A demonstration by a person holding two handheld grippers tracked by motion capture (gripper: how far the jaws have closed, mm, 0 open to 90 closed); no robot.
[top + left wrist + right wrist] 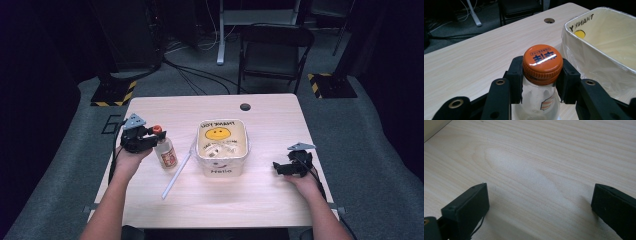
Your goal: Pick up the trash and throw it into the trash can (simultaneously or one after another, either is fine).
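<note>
One table [260, 200], pale wood, is recorded, with one round hole [245, 107] near its far edge.

One folding chair [274, 50] is seen beyond the table, dark and partly lost in shadow; floor cables are noted around it.

One tub [222, 171], lined with a plastic bag printed with a smiley face, is placed at the table's middle. Crumpled white items are seen inside; their number cannot be made out. In the left gripper view its far side is cut off.

One straw [176, 175], white, is laid flat between the tub and the bottle.

One bottle [165, 152], clear, upright, with one orange cap [542, 62], is stood left of the tub, near but apart from it. Its lower part is hidden by the jaws in the left gripper view; the label is too small to read.

Two grippers are counted. The left gripper [541, 75] is clamped about the bottle's neck just under the cap, pads touching both sides. The right gripper [539, 205] is rested on bare table right of the tub, its jaws spread wide with nothing between.
</note>
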